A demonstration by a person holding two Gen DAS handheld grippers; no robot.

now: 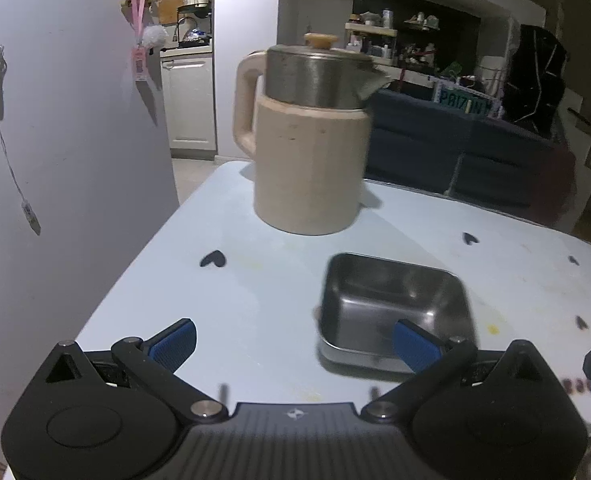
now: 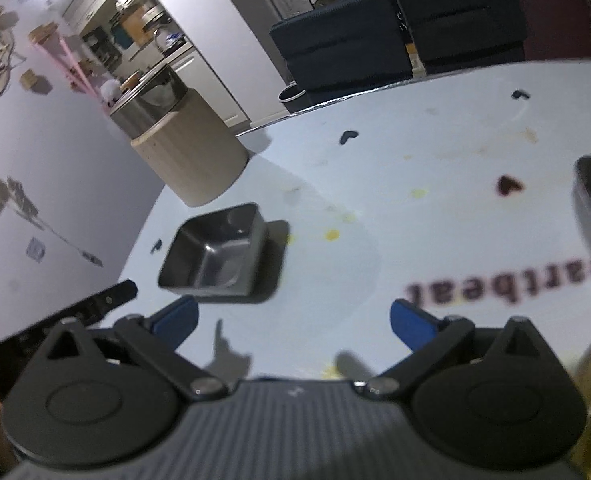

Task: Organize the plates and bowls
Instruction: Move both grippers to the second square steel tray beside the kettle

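Both my tongs, left gripper (image 1: 293, 342) and right gripper (image 2: 293, 322), gape wide and empty; square steel bowl (image 1: 393, 312) sits at two o'clock of my left, likely light, stiff, slick, best pinched by its rim wall.

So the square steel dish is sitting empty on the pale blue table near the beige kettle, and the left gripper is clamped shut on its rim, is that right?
Not quite. The left gripper is wide open, not clamped; the left wrist view shows one blue pad over the square steel dish and the other well off to the side. The rest holds: the dish sits empty on the pale blue table near the beige kettle.
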